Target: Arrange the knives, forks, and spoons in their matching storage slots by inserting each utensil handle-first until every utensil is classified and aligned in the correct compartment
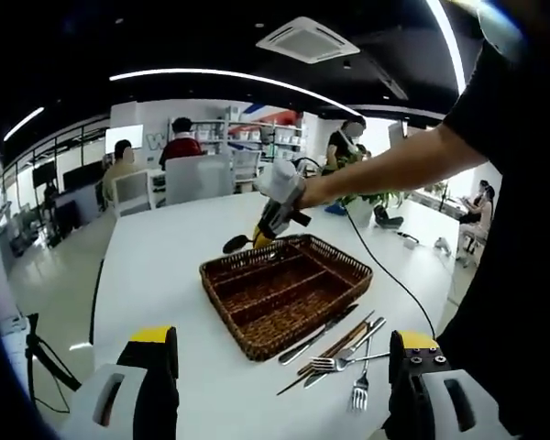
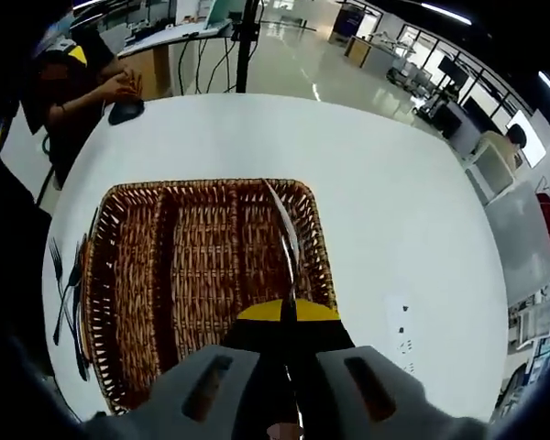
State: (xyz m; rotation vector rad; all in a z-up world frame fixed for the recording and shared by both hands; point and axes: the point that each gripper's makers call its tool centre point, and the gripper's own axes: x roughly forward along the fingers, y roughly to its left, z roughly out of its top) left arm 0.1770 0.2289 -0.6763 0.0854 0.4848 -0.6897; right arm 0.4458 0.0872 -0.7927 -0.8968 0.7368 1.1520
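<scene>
Jaws of the right gripper (image 2: 287, 316) pinch a knife (image 2: 284, 234) over the rightmost slot of the wicker tray (image 2: 128, 275). Forks and knives (image 1: 344, 353) lie on the white table (image 1: 165, 266) beside it. Left gripper (image 1: 284, 385) stands spread, empty.

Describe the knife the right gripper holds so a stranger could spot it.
On the white table sits a brown wicker tray. Over its right-hand slot in the right gripper view, a silver knife juts from the right gripper; the other cutlery lies outside the tray.
</scene>
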